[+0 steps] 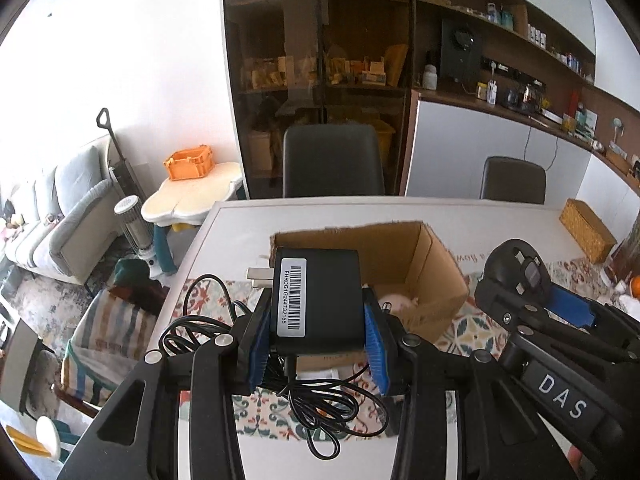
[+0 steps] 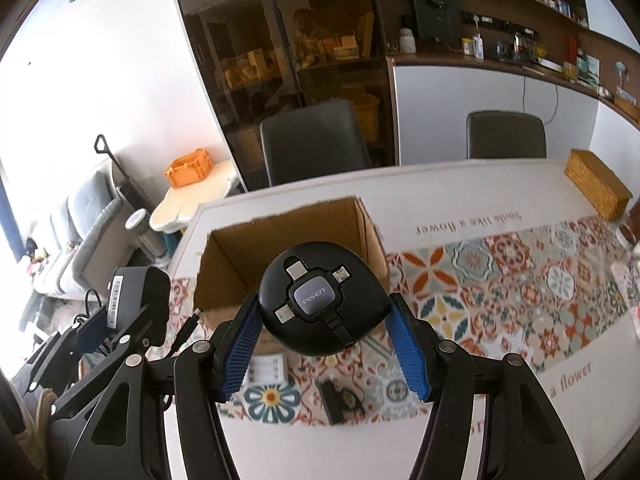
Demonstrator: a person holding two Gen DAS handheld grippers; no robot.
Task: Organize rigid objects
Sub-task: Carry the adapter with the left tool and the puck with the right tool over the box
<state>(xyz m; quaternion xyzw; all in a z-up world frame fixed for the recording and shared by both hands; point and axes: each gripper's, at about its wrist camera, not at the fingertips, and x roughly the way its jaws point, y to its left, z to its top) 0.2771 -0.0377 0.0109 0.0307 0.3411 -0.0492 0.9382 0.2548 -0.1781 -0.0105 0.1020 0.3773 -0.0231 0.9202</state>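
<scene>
My left gripper point(image 1: 318, 312) is shut on a black power adapter point(image 1: 316, 300) with a barcode label; its black cable point(image 1: 320, 404) dangles below. It hangs just in front of an open cardboard box point(image 1: 432, 264) on the table. A pink object point(image 1: 396, 304) lies inside the box. My right gripper point(image 2: 324, 320) is shut on a round black PISEN multi-plug cable reel point(image 2: 320, 300), held above the box's near edge point(image 2: 224, 308). The left gripper with the adapter point(image 2: 132, 300) shows at the left of the right wrist view. The right gripper with the reel point(image 1: 520, 272) shows in the left wrist view.
The table has a patterned tile mat point(image 2: 500, 280). A white battery holder point(image 2: 266, 368) and a small black item point(image 2: 340, 400) lie on it below the reel. A woven basket point(image 2: 596, 188) stands at the far right. Two dark chairs point(image 2: 316, 140) stand behind the table.
</scene>
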